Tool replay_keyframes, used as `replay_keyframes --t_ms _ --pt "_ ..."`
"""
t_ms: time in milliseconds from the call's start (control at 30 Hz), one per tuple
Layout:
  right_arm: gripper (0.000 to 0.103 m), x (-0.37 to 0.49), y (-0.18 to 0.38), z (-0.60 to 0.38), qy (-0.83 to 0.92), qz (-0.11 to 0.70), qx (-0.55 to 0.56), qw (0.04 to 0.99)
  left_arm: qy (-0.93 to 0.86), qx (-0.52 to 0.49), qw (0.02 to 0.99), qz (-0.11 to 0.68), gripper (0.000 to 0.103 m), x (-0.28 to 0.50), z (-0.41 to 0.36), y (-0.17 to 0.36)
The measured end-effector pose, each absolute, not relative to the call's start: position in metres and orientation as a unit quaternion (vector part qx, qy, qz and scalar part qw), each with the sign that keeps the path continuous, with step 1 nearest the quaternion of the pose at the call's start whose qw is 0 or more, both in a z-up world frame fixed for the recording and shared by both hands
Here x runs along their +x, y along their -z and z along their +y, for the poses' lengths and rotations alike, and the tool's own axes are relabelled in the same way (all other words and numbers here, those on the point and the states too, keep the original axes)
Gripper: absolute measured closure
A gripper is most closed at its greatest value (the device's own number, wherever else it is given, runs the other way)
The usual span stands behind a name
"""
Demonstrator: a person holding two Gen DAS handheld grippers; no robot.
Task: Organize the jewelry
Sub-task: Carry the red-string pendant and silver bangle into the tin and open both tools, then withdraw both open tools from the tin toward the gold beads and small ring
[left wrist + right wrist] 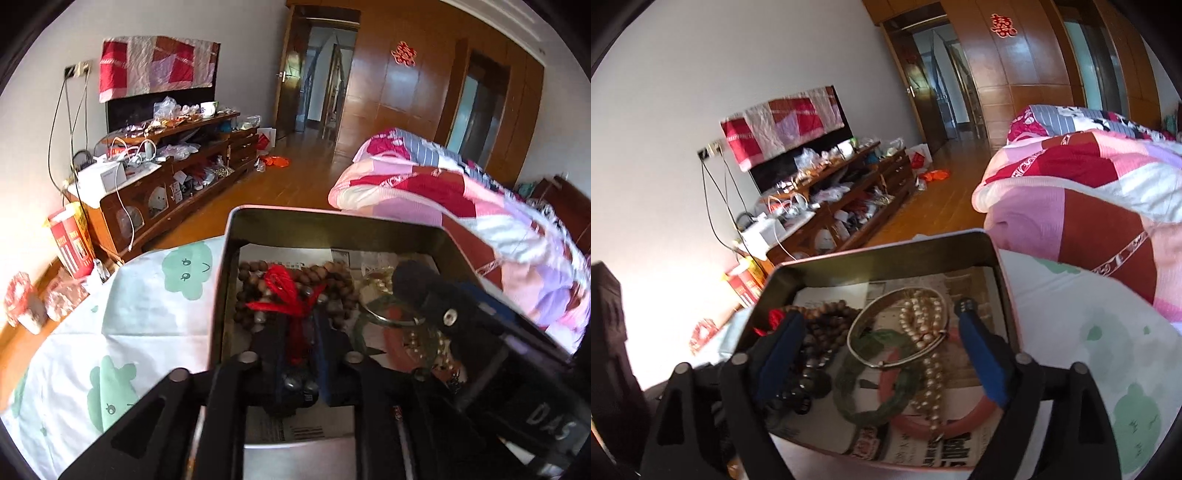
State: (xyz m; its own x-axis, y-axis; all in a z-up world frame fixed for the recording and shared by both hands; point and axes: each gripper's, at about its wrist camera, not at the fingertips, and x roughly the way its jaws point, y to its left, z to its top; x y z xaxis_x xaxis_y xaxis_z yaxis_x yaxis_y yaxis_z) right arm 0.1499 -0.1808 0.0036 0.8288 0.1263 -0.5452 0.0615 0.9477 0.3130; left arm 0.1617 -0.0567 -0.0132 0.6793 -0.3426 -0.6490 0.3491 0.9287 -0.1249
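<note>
**Readable text: not much on offer**

Left wrist view first: white letters "DAS" on the black body of the right gripper (413,288), low right, well behind its fingertips (406,273); anything after the S is cut off. Newspaper (960,443) lining the tin (886,254): big dark characters on the strip below and behind the right gripper's fingers, too blurred to read. Small barcode-like print on the paper under the left gripper (301,332), unreadable. Back wall, far ahead of the fingers: red double-happiness sign (1003,26) (囍) on the wooden wardrobe (1027,74), clear in both views. Red box (72,240) off left, w/ print, illegible.
</note>
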Motion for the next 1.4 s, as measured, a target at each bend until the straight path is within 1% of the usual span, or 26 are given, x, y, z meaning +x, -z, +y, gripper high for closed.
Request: replay_keyframes --t_ms 33,67,100,167,233,567,833,1067,1400 --pt "0.015 0.147 -0.004 -0.182 -0.017 0.286 0.167 0.944 0.183 0.012 0.918 0.351 0.07 0.161 -0.058 0.013" --pt "0.015 0.145 -0.005 -0.184 -0.015 0.281 0.169 0.945 0.181 0.017 0.92 0.348 0.063 0.16 -0.059 0.012" --pt "0.013 0.142 -0.007 -0.185 -0.008 0.274 0.171 0.946 0.186 0.017 0.92 0.345 0.059 0.159 -0.059 0.012" --pt "0.008 0.137 -0.01 -0.191 0.01 0.259 0.178 0.949 0.185 0.02 0.923 0.336 0.044 0.156 -0.06 0.01" --pt "0.007 0.136 -0.012 -0.194 0.015 0.251 0.188 0.949 0.186 0.024 0.925 0.33 0.041 0.156 -0.06 0.009" --pt "0.007 0.133 -0.021 -0.193 0.029 0.231 0.182 0.955 0.184 0.024 0.924 0.334 0.041 0.16 -0.06 0.01" --pt "0.004 0.131 -0.02 -0.198 0.058 0.223 0.182 0.956 0.184 0.02 0.925 0.332 0.041 0.16 -0.058 0.01" --pt "0.004 0.12 -0.022 -0.198 0.081 0.209 0.176 0.958 0.171 0.03 0.931 0.321 0.041 0.147 -0.058 0.009" --pt "0.004 0.085 -0.027 -0.201 0.107 0.219 0.161 0.957 0.161 0.033 0.941 0.297 0.041 0.111 -0.049 -0.003"
